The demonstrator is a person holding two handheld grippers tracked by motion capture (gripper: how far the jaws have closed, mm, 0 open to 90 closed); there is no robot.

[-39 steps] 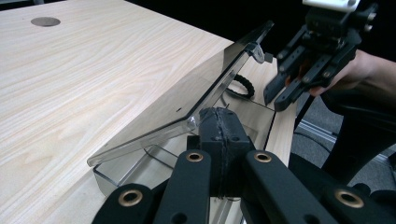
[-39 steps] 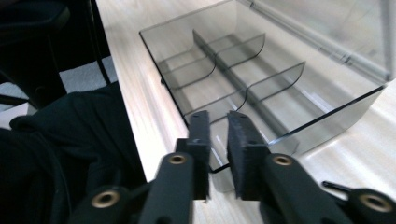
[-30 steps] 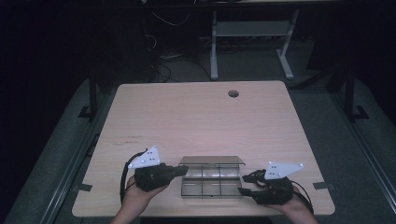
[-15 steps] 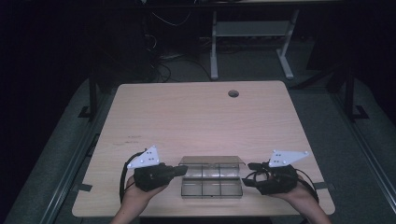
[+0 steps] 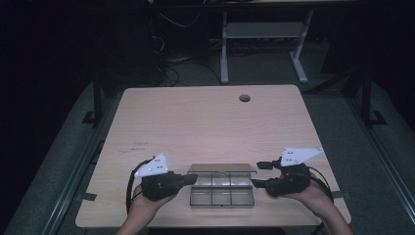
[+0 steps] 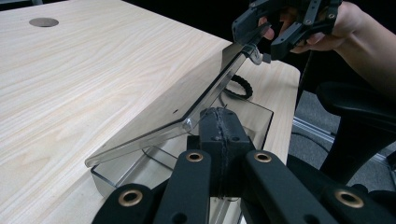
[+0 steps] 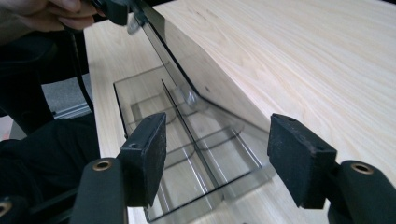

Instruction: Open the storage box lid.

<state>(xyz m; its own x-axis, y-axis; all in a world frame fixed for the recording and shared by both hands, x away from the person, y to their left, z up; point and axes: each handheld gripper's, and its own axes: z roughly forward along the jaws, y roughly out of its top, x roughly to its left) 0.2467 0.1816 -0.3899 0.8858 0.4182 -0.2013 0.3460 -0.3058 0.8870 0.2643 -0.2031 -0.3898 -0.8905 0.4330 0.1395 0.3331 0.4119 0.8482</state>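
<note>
The clear plastic compartment box (image 5: 222, 192) sits at the table's (image 5: 205, 117) near edge, its hinged transparent lid (image 6: 177, 100) raised at a slant. The left gripper (image 5: 188, 180) is pressed together, pinching the box's left wall. The right gripper's (image 5: 258, 174) jaws have just been opening and stand spread with nothing between them. With 1 hand steadying, the unsupported lid could drop shut, or the light box skid
</note>
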